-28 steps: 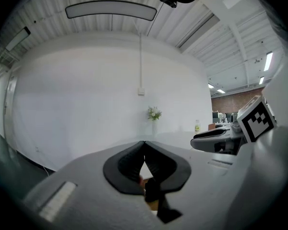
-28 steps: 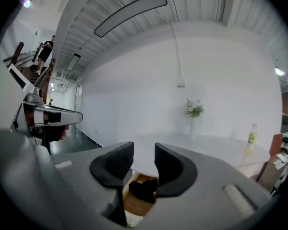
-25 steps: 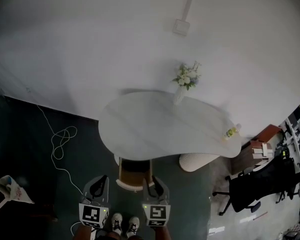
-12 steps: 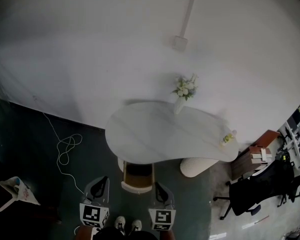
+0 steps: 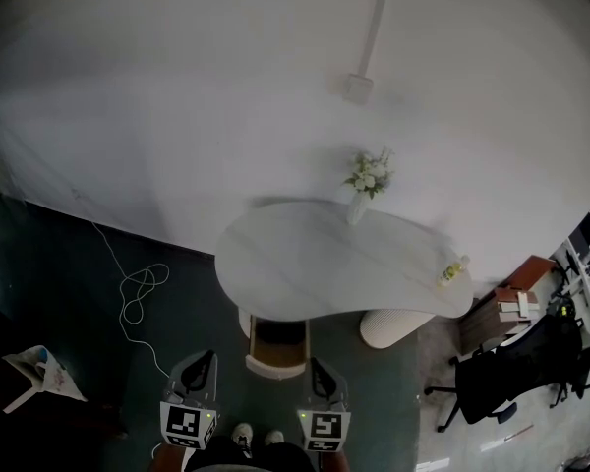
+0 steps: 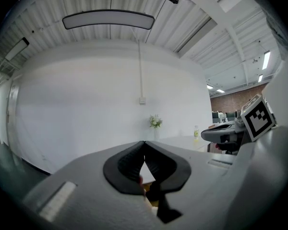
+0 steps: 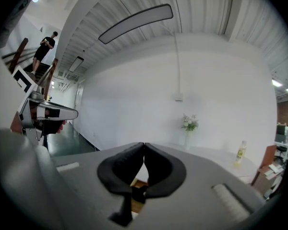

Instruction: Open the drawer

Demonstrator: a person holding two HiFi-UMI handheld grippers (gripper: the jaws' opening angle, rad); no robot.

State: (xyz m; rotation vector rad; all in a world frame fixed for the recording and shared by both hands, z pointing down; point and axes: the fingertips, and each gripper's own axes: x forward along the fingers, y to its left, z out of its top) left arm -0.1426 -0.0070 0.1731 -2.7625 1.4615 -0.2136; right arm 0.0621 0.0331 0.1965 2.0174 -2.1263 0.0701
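Note:
Under the white oval table (image 5: 305, 264) stands a wooden drawer (image 5: 275, 347) with a white curved front; its dark inside shows from above. My left gripper (image 5: 201, 370) and right gripper (image 5: 321, 374) hang side by side at the bottom of the head view, either side of the drawer front and short of it. Both point level toward the table. In the left gripper view the left gripper (image 6: 144, 143) has its pads together with nothing between them. The right gripper (image 7: 144, 145) is likewise shut and empty in the right gripper view. A strip of wood shows below each pair of pads.
A vase of flowers (image 5: 367, 177) and a small bottle (image 5: 454, 269) stand on the table. A white ribbed stool (image 5: 393, 327) sits right of the drawer, with a black office chair (image 5: 501, 377) beyond. A white cable (image 5: 143, 288) loops on the dark floor at left.
The right gripper's jaws have closed. Both grippers have come back from the drawer front and sit lower in the head view; the table and drawer have shifted slightly right.

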